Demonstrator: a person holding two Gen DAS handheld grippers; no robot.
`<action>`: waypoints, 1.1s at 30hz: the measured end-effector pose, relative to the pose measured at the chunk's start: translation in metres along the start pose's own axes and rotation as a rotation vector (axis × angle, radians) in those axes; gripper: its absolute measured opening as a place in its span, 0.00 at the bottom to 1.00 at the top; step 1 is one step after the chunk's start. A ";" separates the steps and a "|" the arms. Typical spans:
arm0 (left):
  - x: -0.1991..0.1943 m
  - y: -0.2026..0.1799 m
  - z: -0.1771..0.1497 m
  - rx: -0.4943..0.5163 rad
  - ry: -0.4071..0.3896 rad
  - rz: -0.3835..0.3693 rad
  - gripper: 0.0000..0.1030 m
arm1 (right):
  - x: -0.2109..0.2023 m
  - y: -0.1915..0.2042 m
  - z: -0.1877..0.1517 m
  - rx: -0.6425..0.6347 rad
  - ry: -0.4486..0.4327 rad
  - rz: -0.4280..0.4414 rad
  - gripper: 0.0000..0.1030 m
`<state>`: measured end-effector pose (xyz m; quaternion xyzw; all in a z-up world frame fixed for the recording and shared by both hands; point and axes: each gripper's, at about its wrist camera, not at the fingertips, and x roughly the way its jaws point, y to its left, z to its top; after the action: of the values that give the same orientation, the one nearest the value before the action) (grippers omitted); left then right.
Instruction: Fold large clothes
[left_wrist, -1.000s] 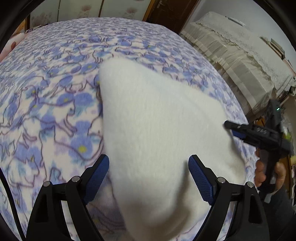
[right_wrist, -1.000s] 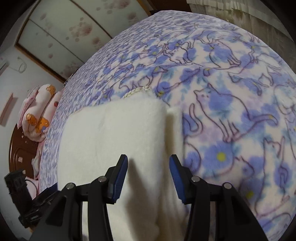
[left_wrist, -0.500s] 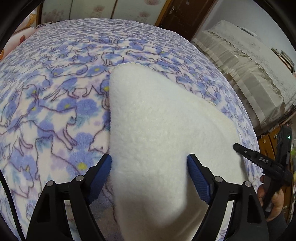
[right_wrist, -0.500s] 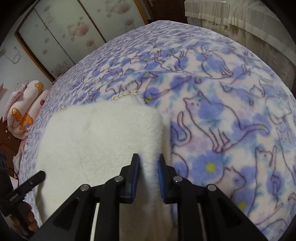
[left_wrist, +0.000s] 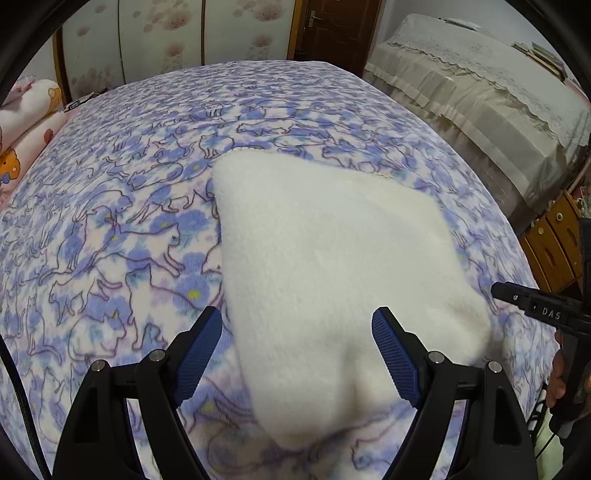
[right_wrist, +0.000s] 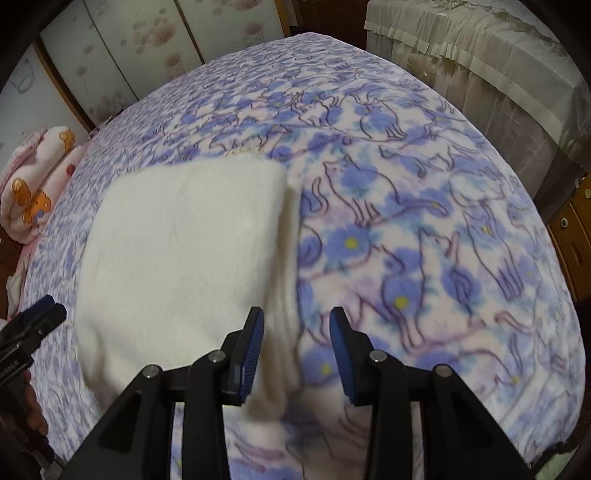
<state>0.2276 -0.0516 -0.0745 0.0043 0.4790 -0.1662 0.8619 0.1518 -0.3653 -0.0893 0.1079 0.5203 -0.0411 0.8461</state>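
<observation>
Right tongs (right_wrist: 296, 350): pads now parted, a gap showing between them, holding nothing; half a second ago they were pinched on the right edge of the garment (right_wrist: 184, 251); that edge now sits loose between the pads, nearer the left pad, touching neither that I can be sure of; frame blurred, so the tongs look to be in motion.

Left tongs (left_wrist: 297, 354): wide, as in both earlier views, straddling the near corner of the garment without gripping; view has pulled back and up since a second ago, more bed (left_wrist: 110, 221) showing.

Meaning, as I judge it: the last fold is laid and released; the garment rests as a compact cream stack on the bed, near the front edge, layers showing along its right side; the fold looks close to done, perhaps only a tidy or a further halving left.

Edges: bed's front edge just below both tongs; far lace trim of the garment peeks out at the back.

Room: broad open blanket beyond and to the right of the stack; left side also free up to the pillows (right_wrist: 37, 192); a covered sofa (left_wrist: 480, 92) stands well apart beyond the bed's right side.
</observation>
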 end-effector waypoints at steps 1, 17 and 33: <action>-0.006 -0.002 -0.004 0.001 0.002 0.000 0.80 | -0.004 0.000 -0.007 -0.004 0.004 -0.003 0.40; -0.078 -0.016 -0.044 -0.010 0.016 -0.003 1.00 | -0.072 0.025 -0.060 -0.092 -0.035 0.061 0.81; -0.094 -0.021 -0.053 0.037 -0.086 -0.055 1.00 | -0.112 0.038 -0.053 -0.163 -0.271 0.122 0.81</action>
<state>0.1324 -0.0364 -0.0218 0.0001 0.4381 -0.1988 0.8767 0.0613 -0.3209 -0.0075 0.0635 0.3954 0.0385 0.9155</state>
